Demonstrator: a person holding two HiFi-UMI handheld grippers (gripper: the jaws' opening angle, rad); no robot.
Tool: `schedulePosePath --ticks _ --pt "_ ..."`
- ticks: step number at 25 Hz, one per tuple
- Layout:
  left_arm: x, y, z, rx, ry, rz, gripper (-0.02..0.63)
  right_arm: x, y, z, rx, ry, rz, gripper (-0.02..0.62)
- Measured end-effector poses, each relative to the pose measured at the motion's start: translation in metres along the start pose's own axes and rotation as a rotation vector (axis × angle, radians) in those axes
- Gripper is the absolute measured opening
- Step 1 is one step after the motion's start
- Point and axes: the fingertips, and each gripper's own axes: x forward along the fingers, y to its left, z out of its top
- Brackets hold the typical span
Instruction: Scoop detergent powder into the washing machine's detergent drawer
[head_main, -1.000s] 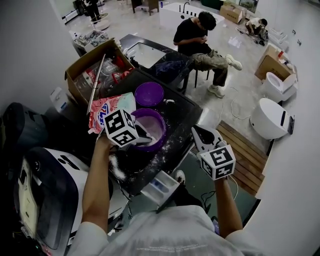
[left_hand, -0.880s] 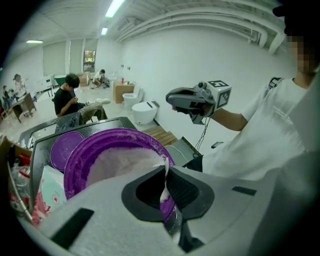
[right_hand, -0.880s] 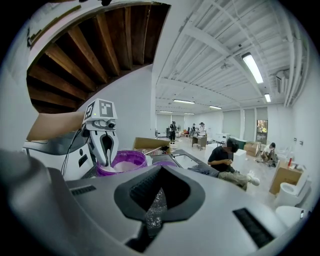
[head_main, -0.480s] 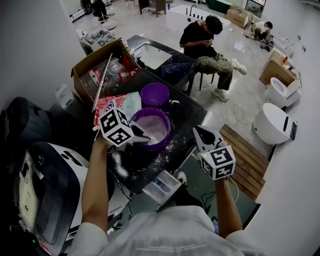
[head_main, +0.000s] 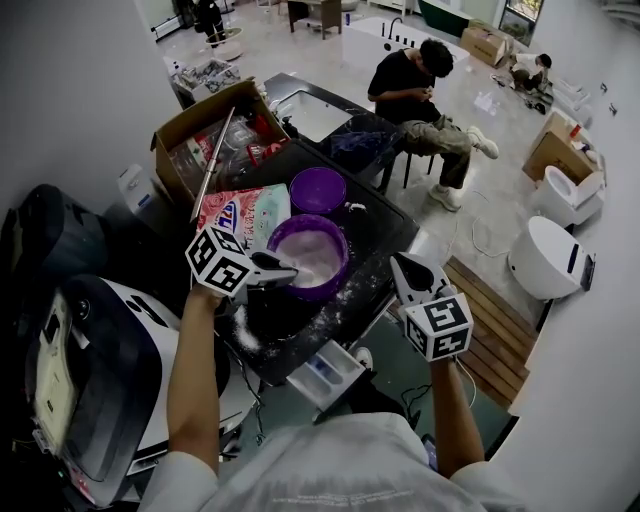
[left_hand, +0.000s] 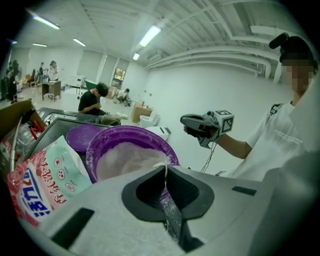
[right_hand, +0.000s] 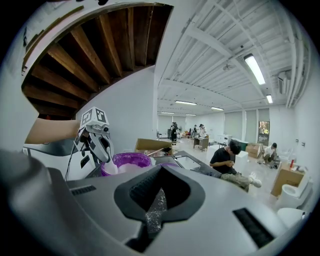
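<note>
A purple bowl (head_main: 318, 240) of white detergent powder stands on the dark countertop (head_main: 380, 225). My left gripper (head_main: 268, 268) is at the bowl's near-left rim, shut on a white scoop (head_main: 291, 272) whose end reaches over the powder. In the right gripper view the scoop (right_hand: 111, 167) hangs down from the left gripper (right_hand: 98, 142) at the bowl (right_hand: 127, 161). My right gripper (head_main: 408, 270) hovers to the right of the counter, shut and holding nothing. The white detergent drawer (head_main: 325, 372) juts out open below the counter's front edge, beside the washing machine (head_main: 100, 370).
A pink and mint detergent bag (head_main: 243, 213) lies left of the bowl, and a second purple dish (head_main: 317, 188) sits behind it. A cardboard box (head_main: 200, 135) of clutter is at the back left. Spilled powder dusts the counter. A person (head_main: 415, 85) sits on a chair beyond.
My left gripper has drawn back a little to the left, so the scoop sits nearer the bowl's rim. The right gripper has hardly moved.
</note>
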Motion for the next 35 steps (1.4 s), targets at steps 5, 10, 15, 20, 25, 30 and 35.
schedulePosePath --ticks 5,10,15,20,25,30,35 --pt "-0.016 0.018 0.005 -0.085 -0.184 0.081 0.014 0.000 0.006 0.007 -0.013 -0.009 -0.004 0.005" --pt "-0.029 0.031 0.012 -0.157 -0.377 0.173 0.014 -0.008 0.013 0.013 -0.019 -0.025 -0.007 0.006" --pt "-0.038 0.034 0.007 -0.253 -0.572 0.253 0.014 -0.022 0.023 0.019 -0.034 -0.043 -0.030 0.006" --pt "-0.061 0.025 0.000 -0.334 -0.760 0.303 0.014 -0.043 0.038 0.025 -0.055 -0.069 -0.049 0.005" --pt "-0.092 0.000 -0.016 -0.380 -0.891 0.325 0.014 -0.069 0.061 0.027 -0.070 -0.094 -0.067 0.005" --pt "-0.121 -0.036 -0.037 -0.405 -0.977 0.315 0.014 -0.097 0.089 0.030 -0.074 -0.124 -0.075 0.005" --pt "-0.145 -0.077 -0.059 -0.425 -1.061 0.286 0.014 -0.124 0.122 0.031 -0.095 -0.146 -0.071 0.005"
